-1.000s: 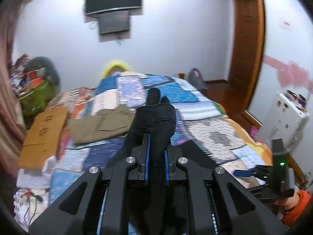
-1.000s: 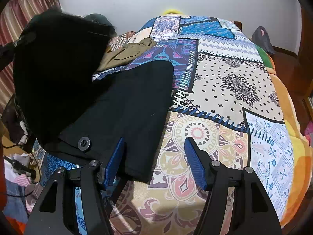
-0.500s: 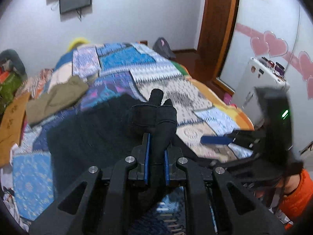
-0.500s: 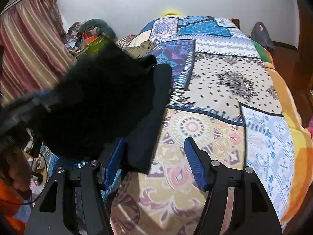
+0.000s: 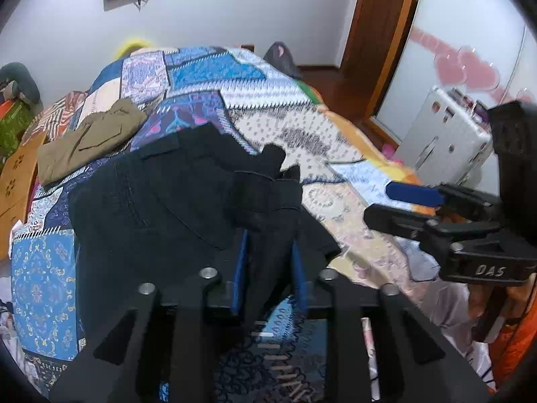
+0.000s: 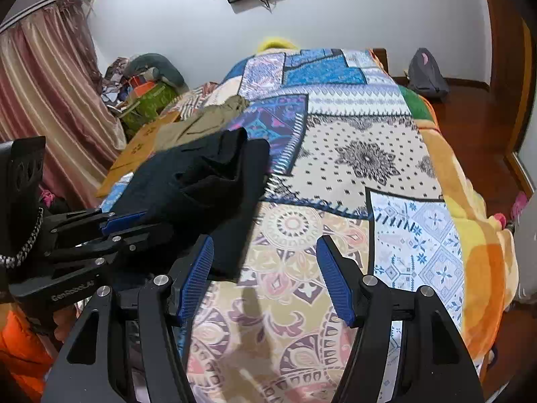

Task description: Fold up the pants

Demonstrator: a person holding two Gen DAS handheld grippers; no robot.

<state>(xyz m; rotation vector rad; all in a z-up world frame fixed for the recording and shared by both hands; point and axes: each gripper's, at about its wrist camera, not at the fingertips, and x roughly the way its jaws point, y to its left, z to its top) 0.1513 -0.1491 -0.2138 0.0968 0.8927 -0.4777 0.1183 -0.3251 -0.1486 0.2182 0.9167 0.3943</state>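
While the black pants (image 5: pixel 174 198) lie at centre frame on the bed (image 5: pixel 335 154), our tongs stand parted.
Left tongs (image 5: pixel 268 268), just opening, straddle slack cloth unpinched; right tongs (image 6: pixel 265 278) gape, empty.

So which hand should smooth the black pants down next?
Probably the left. The left gripper has just been opening, with the black pants bunched between its blue pads, right over the fold. The right gripper is open over the bare bedspread, beside the pants.
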